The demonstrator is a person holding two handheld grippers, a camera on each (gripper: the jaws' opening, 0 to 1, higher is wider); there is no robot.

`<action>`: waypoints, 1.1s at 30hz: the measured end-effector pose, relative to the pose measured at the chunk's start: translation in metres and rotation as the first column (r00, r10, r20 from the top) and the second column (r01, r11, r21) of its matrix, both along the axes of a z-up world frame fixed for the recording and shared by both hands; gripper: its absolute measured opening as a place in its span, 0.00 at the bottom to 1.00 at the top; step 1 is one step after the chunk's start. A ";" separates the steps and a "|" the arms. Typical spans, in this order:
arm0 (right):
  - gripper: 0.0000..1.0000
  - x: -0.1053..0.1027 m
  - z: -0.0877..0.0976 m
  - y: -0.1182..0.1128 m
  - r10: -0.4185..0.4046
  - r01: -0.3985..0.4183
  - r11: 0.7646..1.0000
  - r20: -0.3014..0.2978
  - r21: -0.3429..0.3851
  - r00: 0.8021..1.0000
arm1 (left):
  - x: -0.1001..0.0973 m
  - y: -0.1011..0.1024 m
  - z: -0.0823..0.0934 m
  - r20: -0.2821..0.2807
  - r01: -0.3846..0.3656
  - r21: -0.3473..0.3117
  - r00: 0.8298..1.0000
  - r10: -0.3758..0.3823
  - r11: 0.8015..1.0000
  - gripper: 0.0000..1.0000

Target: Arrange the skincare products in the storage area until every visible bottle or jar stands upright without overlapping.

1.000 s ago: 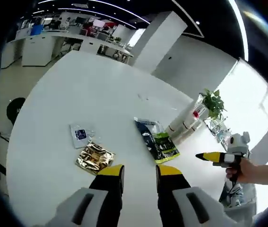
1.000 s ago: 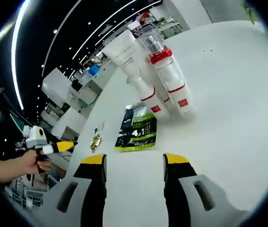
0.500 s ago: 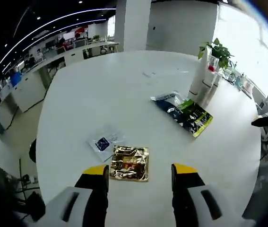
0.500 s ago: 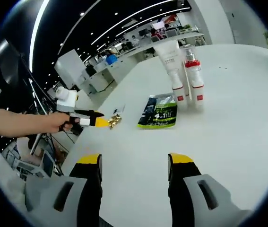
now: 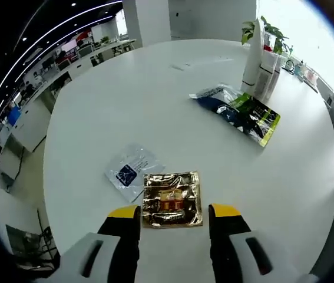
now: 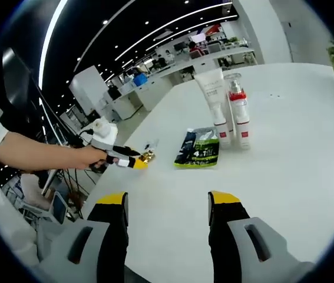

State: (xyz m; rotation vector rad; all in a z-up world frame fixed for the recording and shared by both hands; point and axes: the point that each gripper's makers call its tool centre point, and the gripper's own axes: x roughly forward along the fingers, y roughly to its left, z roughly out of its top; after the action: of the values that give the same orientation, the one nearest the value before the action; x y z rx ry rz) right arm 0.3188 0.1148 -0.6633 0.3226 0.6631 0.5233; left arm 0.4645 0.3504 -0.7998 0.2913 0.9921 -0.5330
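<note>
On the round white table (image 5: 155, 112) a gold foil sachet (image 5: 172, 199) lies flat just beyond my open left gripper (image 5: 173, 217), between the lines of its jaws. A small clear sachet with a dark blue label (image 5: 130, 172) lies beside it. A dark blue and green pouch (image 5: 240, 113) lies flat farther off, with white tubes and bottles (image 5: 260, 63) standing upright behind it. In the right gripper view the white tube (image 6: 214, 97) and a red-capped bottle (image 6: 239, 115) stand behind the pouch (image 6: 199, 153). My right gripper (image 6: 167, 201) is open over bare table. The left gripper (image 6: 132, 161) shows there, held by a hand.
The table's edge curves close in front of both grippers. A potted plant (image 5: 262, 29) stands beyond the bottles. Office desks (image 5: 66, 56) and a white pillar (image 5: 145, 20) lie past the table. A person's forearm (image 6: 40, 154) reaches in from the left of the right gripper view.
My left gripper has moved closer to the gold sachet, which now lies just beyond its jaw tips. In the right gripper view the table things look slightly farther away and the left gripper has advanced toward the sachets.
</note>
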 end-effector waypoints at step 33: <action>0.50 -0.010 0.003 0.013 0.015 -0.015 0.999 -0.003 0.039 1.000 | -0.041 -0.024 0.025 -0.005 -0.034 -0.162 0.999 0.033 0.986 0.38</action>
State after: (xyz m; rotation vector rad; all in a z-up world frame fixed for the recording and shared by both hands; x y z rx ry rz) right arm 0.3083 0.1277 -0.6600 0.3553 0.6594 0.5510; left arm 0.4231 0.3268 -0.7747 0.1289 0.9478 -0.5799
